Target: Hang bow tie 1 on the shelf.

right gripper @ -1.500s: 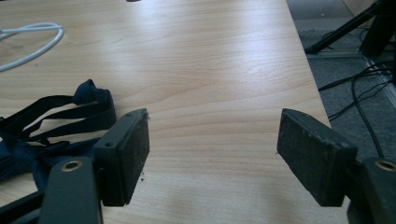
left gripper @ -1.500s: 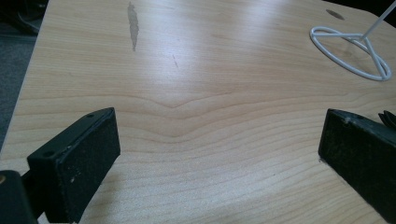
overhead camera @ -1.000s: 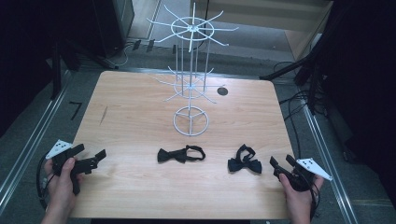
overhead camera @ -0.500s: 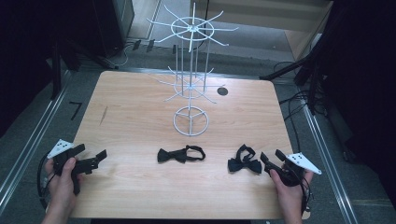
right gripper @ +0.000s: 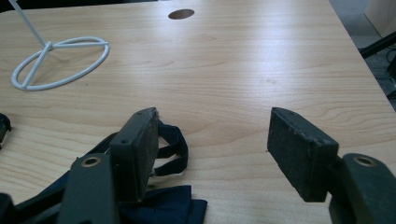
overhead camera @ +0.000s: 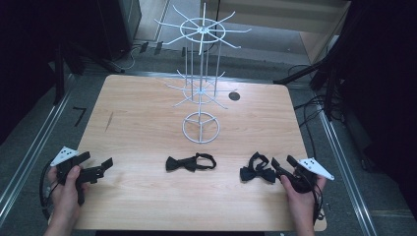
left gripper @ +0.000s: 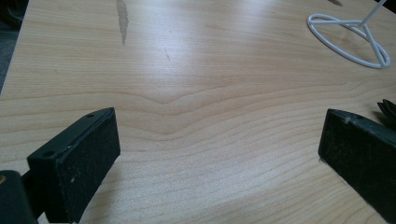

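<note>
Step in hand, as judged: picking up the right bow tie (overhead camera: 258,169) with the right gripper (overhead camera: 282,167), probably for hanging on the wire rack (overhead camera: 200,88).

Right bow tie flat on tabletop (overhead camera: 147,123), near front edge, right of centre. Second bow tie (overhead camera: 189,162) also flat, well apart to the left, in front of rack base (overhead camera: 201,128).

Right gripper at the tie's right end. Jaws spread, lately narrowing a little, nothing pinched yet. In right gripper view, the jaw at the view's left sits over the strap loop (right gripper: 170,144), hiding part of it; dark bow fabric (right gripper: 173,205) low at bottom of that view; other jaw over bare wood. Contact between jaw and strap: cannot tell.

Left gripper (overhead camera: 96,169) parked at front left, jaws spread wide, bare tabletop between them in left gripper view (left gripper: 210,154).

Notes for doing it well:
- Shift gripper toward the tie so that the knot or the strap lies between the jaws, not beside one.
- Prefer the knot: thickest part, least likely to slip. Strap alone thin and limp; risk of closing on nothing.
- Lower jaw tips to the wood before closing; fabric lies flat.
- Close fully, then lift straight up and check that the strap loop hangs free, since a rack arm probably has to pass through it.
- Keep the second tie undisturbed.
</note>
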